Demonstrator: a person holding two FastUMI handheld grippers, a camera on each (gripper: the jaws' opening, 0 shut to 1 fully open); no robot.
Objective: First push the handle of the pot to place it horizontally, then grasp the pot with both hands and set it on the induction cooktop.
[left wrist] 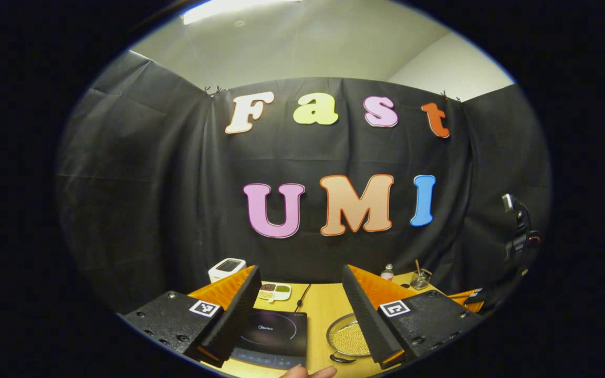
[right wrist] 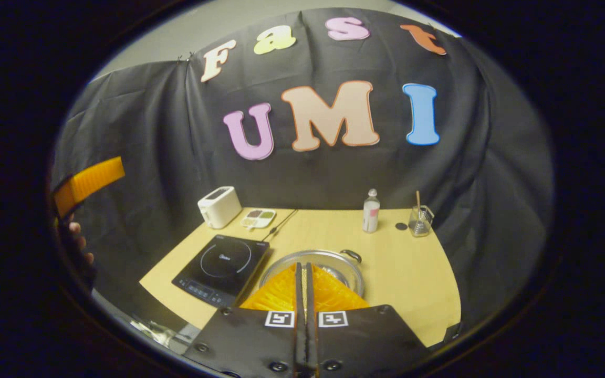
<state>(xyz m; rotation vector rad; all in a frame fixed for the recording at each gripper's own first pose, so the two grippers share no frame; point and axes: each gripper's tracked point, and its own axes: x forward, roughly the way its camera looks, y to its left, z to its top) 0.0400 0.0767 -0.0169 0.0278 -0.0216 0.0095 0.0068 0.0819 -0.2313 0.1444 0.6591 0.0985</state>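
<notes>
A shallow silver pot (right wrist: 342, 264) stands on the wooden table (right wrist: 413, 273), just right of the black induction cooktop (right wrist: 221, 265). One dark loop handle (right wrist: 351, 255) shows on its far right rim. My right gripper (right wrist: 302, 266) is shut with nothing in it, above the pot's near side and hiding part of it. My left gripper (left wrist: 300, 270) is open and held high over the table's near edge. Between its fingers lie the cooktop (left wrist: 273, 336) and the pot (left wrist: 348, 338), with a dark handle (left wrist: 342, 359) on the pot's near side. The left gripper (right wrist: 88, 184) also appears at far left.
Along the back of the table stand a white toaster (right wrist: 219, 206), a small compartment dish (right wrist: 258, 218), a bottle (right wrist: 371, 211) and a glass with a stick (right wrist: 419, 220). A cable (right wrist: 280, 223) runs from the cooktop to the wall. A fingertip (left wrist: 308, 371) shows at the bottom edge.
</notes>
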